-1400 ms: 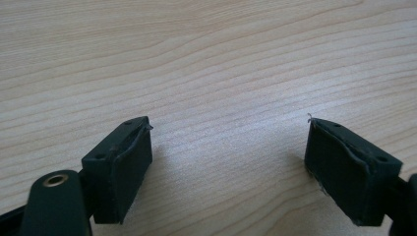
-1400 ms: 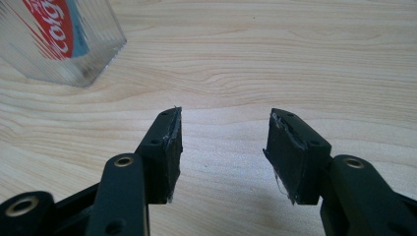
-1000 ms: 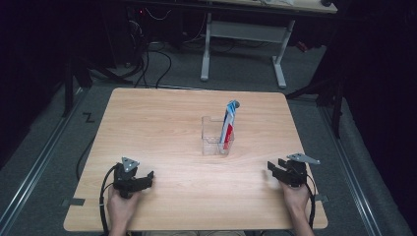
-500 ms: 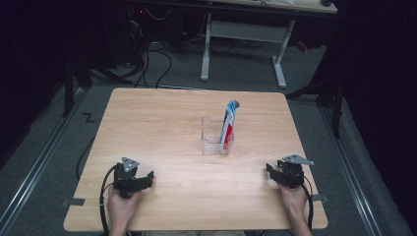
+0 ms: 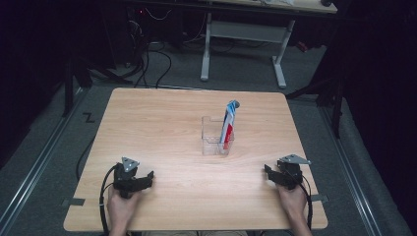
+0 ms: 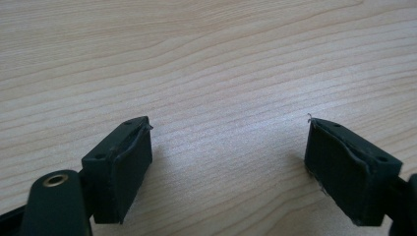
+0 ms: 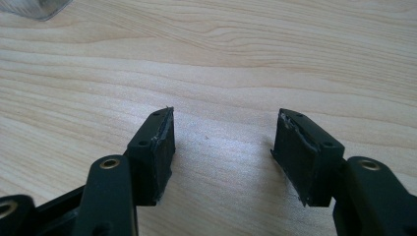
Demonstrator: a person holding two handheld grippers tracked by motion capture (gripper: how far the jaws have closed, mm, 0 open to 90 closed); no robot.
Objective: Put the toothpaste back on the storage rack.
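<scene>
At the lower left of the high view the left gripper (image 5: pixel 142 178) rests on the table (image 5: pixel 162 123), jaws spread wide with bare wood between them. At the lower right sits the right gripper (image 5: pixel 269 173) — its jaws have just been opening, nothing between them. Mid-frame, well apart from both, a clear holder (image 5: pixel 215 142) stands — a red, white and blue tube (image 5: pixel 227 123) leaning inside it.

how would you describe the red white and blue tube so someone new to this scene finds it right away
Start at the wooden table and look just right of its middle, where a small clear plastic holder stands alone. The toothpaste tube stands nearly upright in it, leaning against its right side. It is the only colourful thing there: red, white and blue, grey cap on top.
</scene>
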